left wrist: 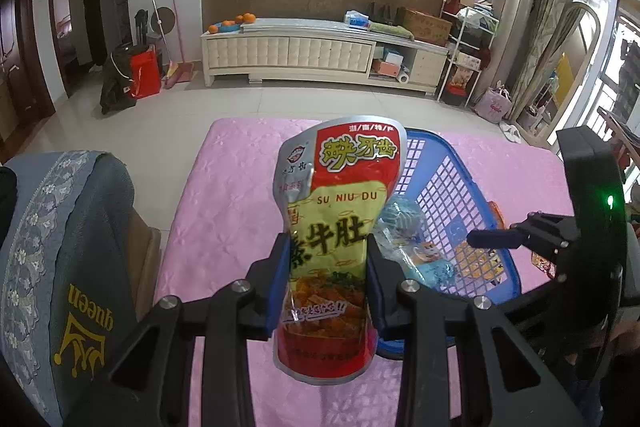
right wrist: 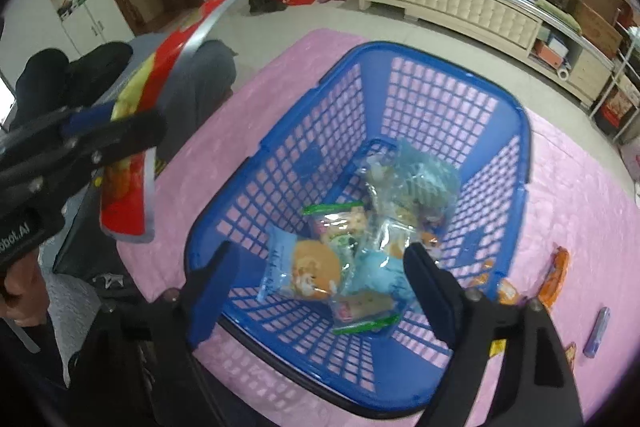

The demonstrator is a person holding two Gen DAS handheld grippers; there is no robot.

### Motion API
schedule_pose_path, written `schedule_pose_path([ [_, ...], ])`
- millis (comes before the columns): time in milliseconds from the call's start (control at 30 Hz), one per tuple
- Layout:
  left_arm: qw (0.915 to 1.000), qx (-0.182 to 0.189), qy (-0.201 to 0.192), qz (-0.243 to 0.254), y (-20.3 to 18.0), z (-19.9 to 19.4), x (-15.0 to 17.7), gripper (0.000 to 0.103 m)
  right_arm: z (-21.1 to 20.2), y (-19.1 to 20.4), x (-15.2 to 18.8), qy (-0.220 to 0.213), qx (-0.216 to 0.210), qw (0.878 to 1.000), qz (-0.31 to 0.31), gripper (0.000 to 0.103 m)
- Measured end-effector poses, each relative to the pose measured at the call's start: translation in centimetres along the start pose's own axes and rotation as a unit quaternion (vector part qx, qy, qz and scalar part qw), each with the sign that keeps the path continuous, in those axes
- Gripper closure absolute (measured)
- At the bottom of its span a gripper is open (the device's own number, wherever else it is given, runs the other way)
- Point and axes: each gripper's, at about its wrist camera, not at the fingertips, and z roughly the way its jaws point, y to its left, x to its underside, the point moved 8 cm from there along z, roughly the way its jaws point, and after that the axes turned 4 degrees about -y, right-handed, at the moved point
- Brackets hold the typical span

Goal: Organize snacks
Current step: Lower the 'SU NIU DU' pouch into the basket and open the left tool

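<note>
My left fingers (left wrist: 328,279) clamp red-yellow snack pouch (left wrist: 340,227) at its waist, upright, beside blue basket (right wrist: 516,131). My right fingers (right wrist: 316,279) spread wide, empty, over wrapped snacks (right wrist: 316,267) in basket. Beyond: loose packets (right wrist: 554,279) on pink-covered bench (right wrist: 580,195).

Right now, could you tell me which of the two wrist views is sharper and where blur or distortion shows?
Left wrist view: sharp, the print on the red and yellow snack pouch is readable; fisheye bends the cabinet and darkens the corners. Right wrist view: softer, motion blur smears the blue basket, the wrapped snacks in it and the pouch's edge at upper left.
</note>
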Motion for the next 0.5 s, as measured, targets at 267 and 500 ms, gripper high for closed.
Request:
schedule_pose_path([
  [267,0.9998,0.011,-0.001,0.016,-1.8,0.0,-0.4,0.070,-2.5,-3.4,-0.6,-0.024,0.025,0.999,0.036,0.007],
  [500,0.9997,0.020,0.002,0.018,-3.2,0.6,-1.4,0.070,-3.5,-5.8,-1.3,-0.040,0.046,0.997,0.048,0.001],
])
